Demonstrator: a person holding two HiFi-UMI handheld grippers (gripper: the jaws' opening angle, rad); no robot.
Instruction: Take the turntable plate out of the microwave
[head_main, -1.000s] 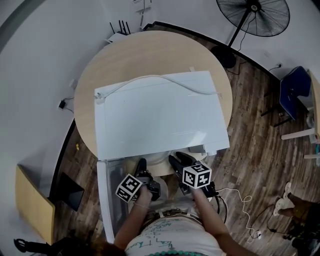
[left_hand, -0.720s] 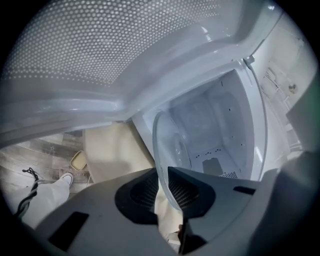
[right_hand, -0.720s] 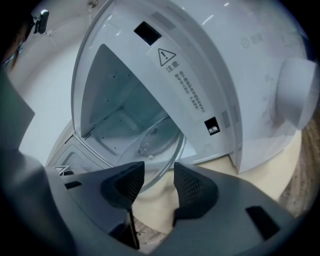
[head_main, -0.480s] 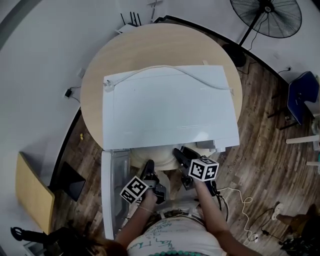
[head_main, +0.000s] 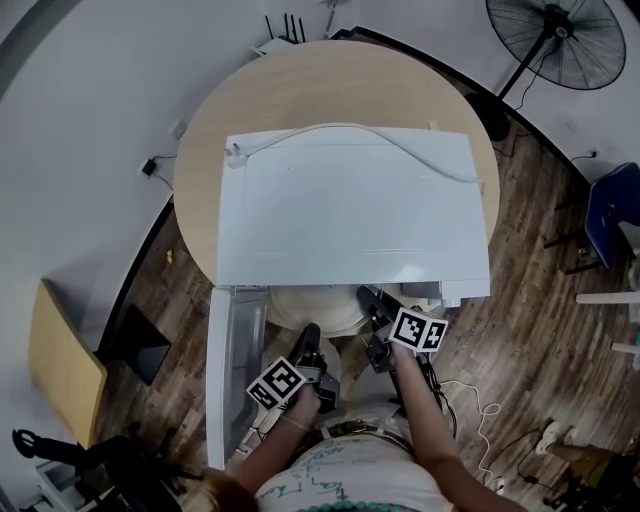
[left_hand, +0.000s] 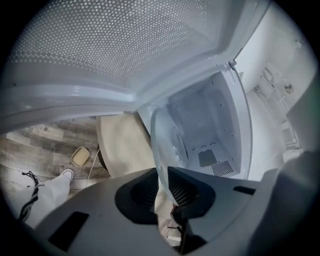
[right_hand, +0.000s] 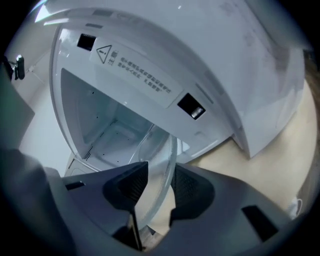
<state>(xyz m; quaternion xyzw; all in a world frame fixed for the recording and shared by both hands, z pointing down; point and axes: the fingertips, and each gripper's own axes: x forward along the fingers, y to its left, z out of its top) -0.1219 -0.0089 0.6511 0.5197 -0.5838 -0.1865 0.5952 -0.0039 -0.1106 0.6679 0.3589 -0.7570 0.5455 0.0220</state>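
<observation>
On the round table (head_main: 197, 200) the microwave (head_main: 350, 210) stands open, the plate (head_main: 312, 308) at its mouth. The left fingers (left_hand: 186, 189) clench its rim; the right fingers (right_hand: 192, 187), just closing, straddle it loosely

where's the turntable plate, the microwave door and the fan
turntable plate (left_hand: 167, 145), left gripper view, glass face
microwave door (head_main: 232, 380), head view, inner panel
fan (head_main: 575, 50), head view, grille
</observation>
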